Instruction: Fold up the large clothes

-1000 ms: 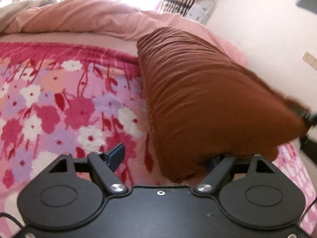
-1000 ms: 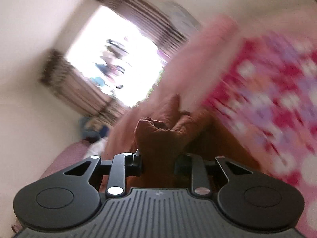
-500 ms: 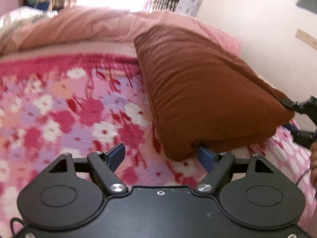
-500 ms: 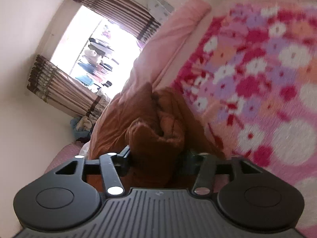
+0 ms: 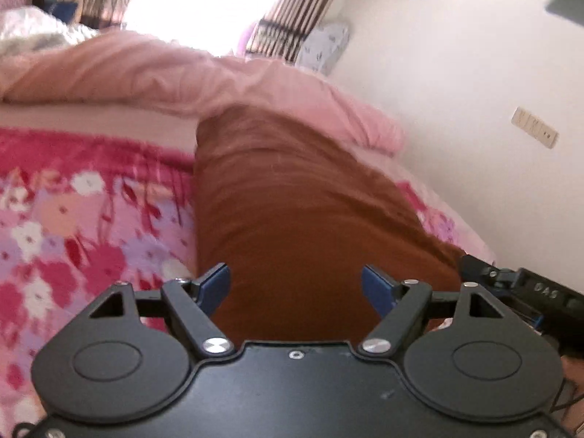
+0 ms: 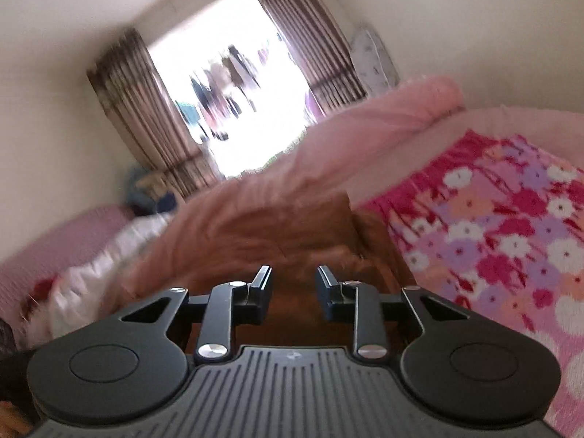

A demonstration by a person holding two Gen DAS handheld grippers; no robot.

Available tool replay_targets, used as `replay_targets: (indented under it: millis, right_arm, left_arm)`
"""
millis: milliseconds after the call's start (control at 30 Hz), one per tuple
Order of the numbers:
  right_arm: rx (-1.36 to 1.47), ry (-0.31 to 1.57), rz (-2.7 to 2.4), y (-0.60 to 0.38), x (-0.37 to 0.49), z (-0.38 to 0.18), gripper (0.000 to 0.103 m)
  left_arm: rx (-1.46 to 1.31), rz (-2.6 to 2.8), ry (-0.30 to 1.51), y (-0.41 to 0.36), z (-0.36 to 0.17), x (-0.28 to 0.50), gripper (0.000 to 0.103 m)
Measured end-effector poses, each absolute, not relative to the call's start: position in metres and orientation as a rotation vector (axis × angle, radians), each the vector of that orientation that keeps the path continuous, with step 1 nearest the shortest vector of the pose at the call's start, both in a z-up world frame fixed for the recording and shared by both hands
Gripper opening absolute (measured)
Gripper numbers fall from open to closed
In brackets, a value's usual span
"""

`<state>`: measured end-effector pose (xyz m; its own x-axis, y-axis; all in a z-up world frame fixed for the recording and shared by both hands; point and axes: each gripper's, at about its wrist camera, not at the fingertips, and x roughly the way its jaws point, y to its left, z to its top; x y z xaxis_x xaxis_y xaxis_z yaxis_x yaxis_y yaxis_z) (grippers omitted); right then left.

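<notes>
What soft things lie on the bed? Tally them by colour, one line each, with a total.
Brown folded garment: 1
Pink plain duvet: 1
Pink floral blanket: 1
White quilted bedding: 1
Total: 4

One marking is partly legible. On the black housing of my right claw (image 5: 536, 292), where it enters the left wrist view at the right edge, pale raised letters read "DAS"; any characters after them are blurred and I cannot read them. The small emblem at the top centre of the ribbed grey plate (image 6: 292, 394) in the right wrist view is too small to read. The wall plate (image 5: 535, 132) on the white wall carries marks I cannot resolve. I find no other text, number or brand
</notes>
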<state>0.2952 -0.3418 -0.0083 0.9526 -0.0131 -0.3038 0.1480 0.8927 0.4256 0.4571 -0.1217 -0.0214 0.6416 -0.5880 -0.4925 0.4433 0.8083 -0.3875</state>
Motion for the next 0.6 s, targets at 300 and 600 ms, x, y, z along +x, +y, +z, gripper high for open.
replay_targets:
  millis: [300,600]
  right_arm:
    - [0.539,0.395,-0.097,-0.358,0.304,-0.057,0.014]
    - [0.505,0.321,0.048,-0.39,0.326,0.018,0.069]
  left_arm:
    - [-0.23,-0.612,0.688,-0.127,-0.044,0.466,0.082]
    - [-0.306,-0.528,0.642,-0.082,-0.013,0.538,0.083]
